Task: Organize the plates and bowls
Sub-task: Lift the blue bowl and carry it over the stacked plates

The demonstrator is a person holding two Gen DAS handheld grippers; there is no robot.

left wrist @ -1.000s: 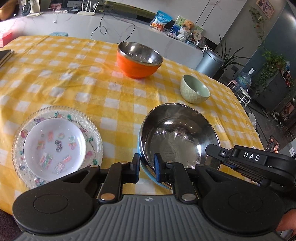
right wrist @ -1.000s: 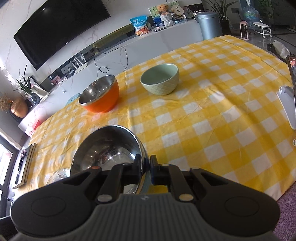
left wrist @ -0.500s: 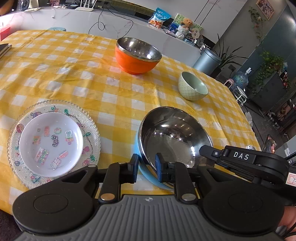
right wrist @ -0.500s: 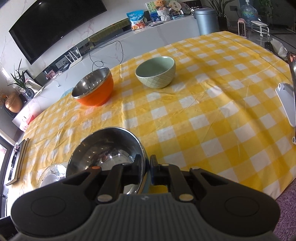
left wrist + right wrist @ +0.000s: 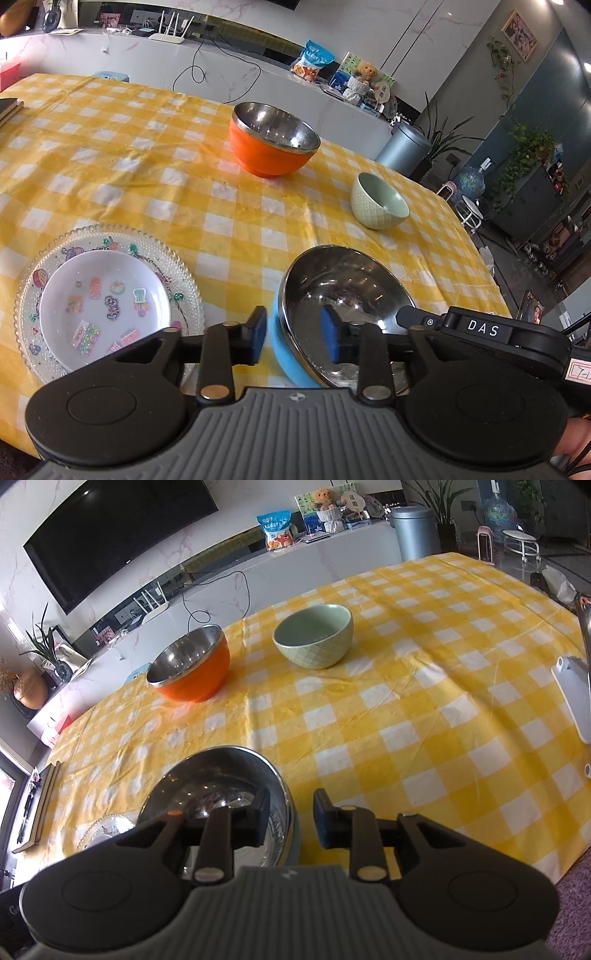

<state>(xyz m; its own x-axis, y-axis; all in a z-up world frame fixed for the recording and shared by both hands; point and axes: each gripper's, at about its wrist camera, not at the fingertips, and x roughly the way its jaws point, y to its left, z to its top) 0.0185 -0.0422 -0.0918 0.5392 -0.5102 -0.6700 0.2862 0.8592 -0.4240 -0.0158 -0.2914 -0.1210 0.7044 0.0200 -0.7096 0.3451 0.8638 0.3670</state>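
Observation:
A steel bowl with a blue outside (image 5: 343, 291) (image 5: 218, 786) sits on the yellow checked tablecloth near the front edge. My left gripper (image 5: 293, 334) straddles its left rim, one pad outside and one inside. The jaws are opening, with gaps beside the wall. My right gripper (image 5: 291, 818) straddles the right rim the same way, jaws opening and clear of the wall. A white patterned plate (image 5: 107, 306) lies on a glass plate (image 5: 184, 280) to the left. Farther back stand an orange steel-lined bowl (image 5: 273, 147) (image 5: 192, 675) and a pale green bowl (image 5: 380, 203) (image 5: 314, 638).
A white device (image 5: 576, 701) lies at the table's right edge and books (image 5: 40, 805) at its far left edge. A white counter with cables, a snack bag and a teddy bear runs behind the table. A hand (image 5: 569, 439) shows at the lower right.
Both grippers' jaws have widened off the blue steel bowl's rim, which they pinched before. The bowl stays on the cloth.

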